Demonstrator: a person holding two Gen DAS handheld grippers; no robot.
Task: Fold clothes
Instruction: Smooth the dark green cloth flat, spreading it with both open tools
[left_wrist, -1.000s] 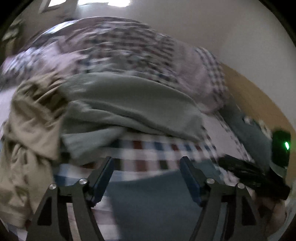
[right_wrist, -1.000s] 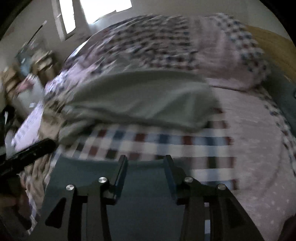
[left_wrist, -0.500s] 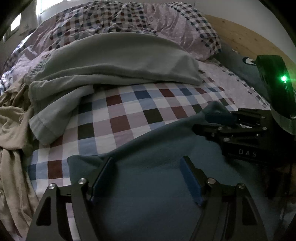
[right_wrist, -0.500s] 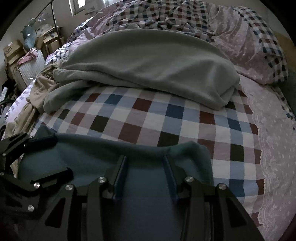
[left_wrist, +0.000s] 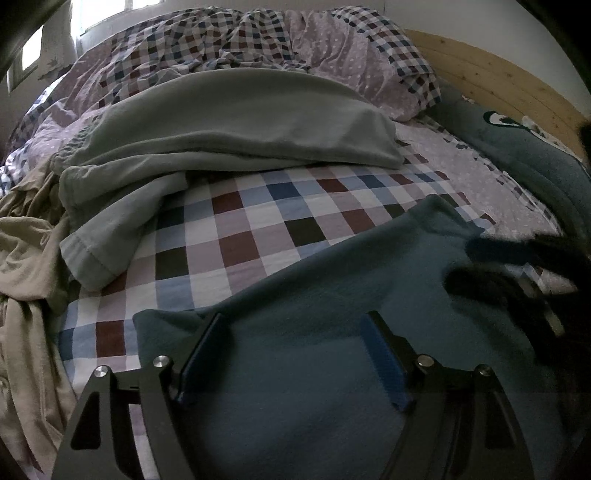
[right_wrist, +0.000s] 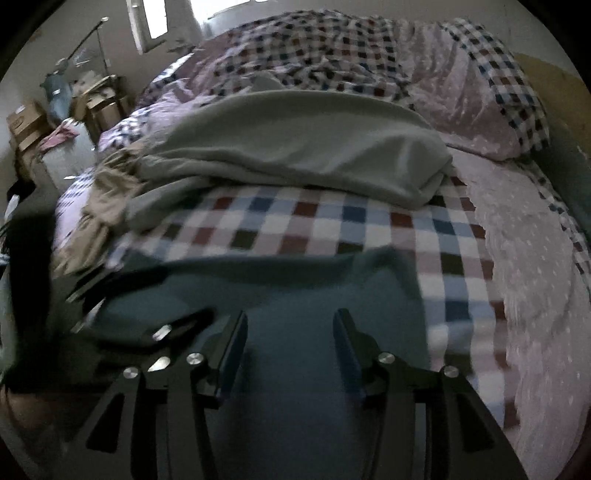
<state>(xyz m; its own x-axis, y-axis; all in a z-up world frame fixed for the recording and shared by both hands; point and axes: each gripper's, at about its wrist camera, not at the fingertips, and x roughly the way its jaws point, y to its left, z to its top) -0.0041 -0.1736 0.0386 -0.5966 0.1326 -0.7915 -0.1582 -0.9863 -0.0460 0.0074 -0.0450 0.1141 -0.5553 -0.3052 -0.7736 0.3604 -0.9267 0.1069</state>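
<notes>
A teal garment (left_wrist: 332, 288) lies spread on the checked sheet (left_wrist: 258, 229) at the near side of the bed. My left gripper (left_wrist: 293, 317) stands open above it, the cloth flat beneath the blue pads (left_wrist: 384, 362). In the right wrist view the same garment (right_wrist: 295, 280) fills the foreground. My right gripper (right_wrist: 291, 314) hangs over it with its jaws opening and the pads not pressing on the cloth. That gripper shows as a dark blur (left_wrist: 517, 266) beside the garment's far right corner. The left one shows blurred (right_wrist: 122, 284) at the garment's left edge.
A grey-green garment (left_wrist: 240, 122) lies crumpled across the middle of the bed, with a beige one (left_wrist: 26, 258) heaped at the left edge. Behind are a rumpled checked duvet and pillow (left_wrist: 369, 62), a dark teal cushion (left_wrist: 524, 158), a wooden headboard (left_wrist: 498, 74), and boxes (right_wrist: 29, 122) on the floor.
Both grippers came down and the teal garment settled flat on the sheet. The right gripper's jaws widened and it drew back from the garment's far corner. The left gripper has since stayed put.
</notes>
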